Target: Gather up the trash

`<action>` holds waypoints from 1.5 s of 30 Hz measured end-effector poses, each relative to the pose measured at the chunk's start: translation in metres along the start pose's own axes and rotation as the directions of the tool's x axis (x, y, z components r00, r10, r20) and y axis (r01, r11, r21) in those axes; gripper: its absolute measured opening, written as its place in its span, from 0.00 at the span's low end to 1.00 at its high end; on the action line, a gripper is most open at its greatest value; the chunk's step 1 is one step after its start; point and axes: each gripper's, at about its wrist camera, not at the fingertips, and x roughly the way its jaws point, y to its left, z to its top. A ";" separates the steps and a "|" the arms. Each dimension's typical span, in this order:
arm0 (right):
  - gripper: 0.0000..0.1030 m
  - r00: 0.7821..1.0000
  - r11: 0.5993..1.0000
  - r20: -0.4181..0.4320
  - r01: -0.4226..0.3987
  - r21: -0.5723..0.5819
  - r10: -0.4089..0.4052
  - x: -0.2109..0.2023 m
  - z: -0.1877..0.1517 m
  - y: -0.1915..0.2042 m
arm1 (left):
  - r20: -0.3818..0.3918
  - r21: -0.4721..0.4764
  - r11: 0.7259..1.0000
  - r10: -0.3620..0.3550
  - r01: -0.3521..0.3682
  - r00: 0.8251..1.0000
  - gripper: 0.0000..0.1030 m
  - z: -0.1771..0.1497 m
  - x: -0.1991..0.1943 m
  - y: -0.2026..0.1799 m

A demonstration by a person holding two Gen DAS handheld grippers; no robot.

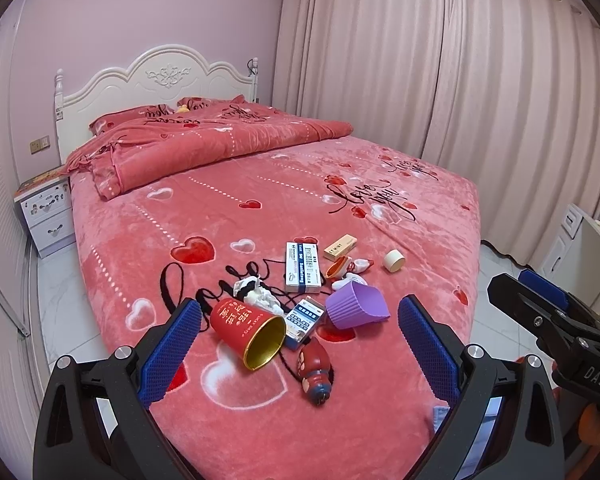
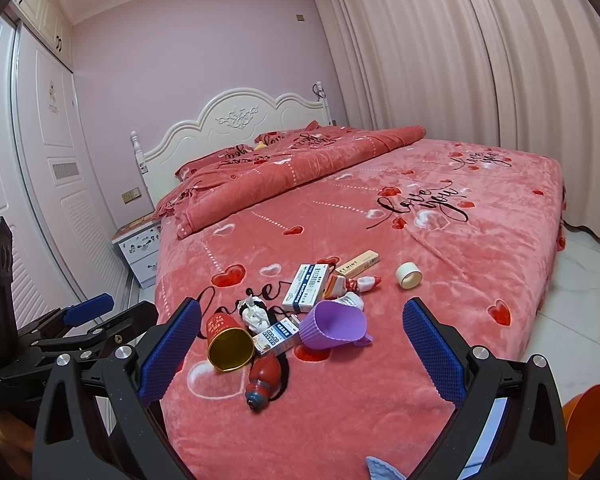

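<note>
A heap of trash lies on the foot of the pink bed point(image 1: 260, 208): a red paper cup point(image 1: 246, 330) on its side, a purple ribbed cup point(image 1: 356, 306), a crumpled white tissue point(image 1: 260, 294), a blue-white box point(image 1: 302, 266), a small medicine box point(image 1: 304, 322), a beige box point(image 1: 340, 247), a tape roll point(image 1: 394, 260) and a red bottle-shaped toy point(image 1: 316, 372). My left gripper point(image 1: 300, 344) is open and empty above the heap. My right gripper point(image 2: 302, 350) is open and empty over the same heap, with the red cup point(image 2: 230, 340) and purple cup point(image 2: 334, 326) between its fingers.
A folded red quilt point(image 1: 204, 144) and pillows lie at the headboard. A white nightstand point(image 1: 46, 212) stands left of the bed. Curtains point(image 1: 440, 60) hang on the right. An orange container point(image 2: 590, 412) shows at the lower right of the right wrist view. White tile floor surrounds the bed.
</note>
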 end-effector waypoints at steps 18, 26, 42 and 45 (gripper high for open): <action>0.96 1.000 1.000 -0.014 -0.003 0.007 0.003 0.002 -0.001 -0.002 | -0.011 0.005 1.000 0.004 -0.004 1.000 0.94 -0.004 0.001 0.001; 0.96 1.000 1.000 -0.019 -0.002 0.010 0.003 0.003 -0.004 -0.003 | -0.020 0.008 1.000 0.005 -0.005 1.000 0.94 -0.008 0.002 0.002; 0.96 1.000 1.000 -0.010 -0.022 0.013 0.022 -0.004 0.000 0.000 | -0.025 0.030 0.999 0.019 -0.019 1.000 0.94 -0.005 -0.005 0.002; 0.96 1.000 1.000 -0.009 -0.029 0.008 0.029 -0.007 0.003 0.003 | -0.025 0.038 0.999 0.022 -0.021 0.999 0.94 -0.003 -0.009 0.002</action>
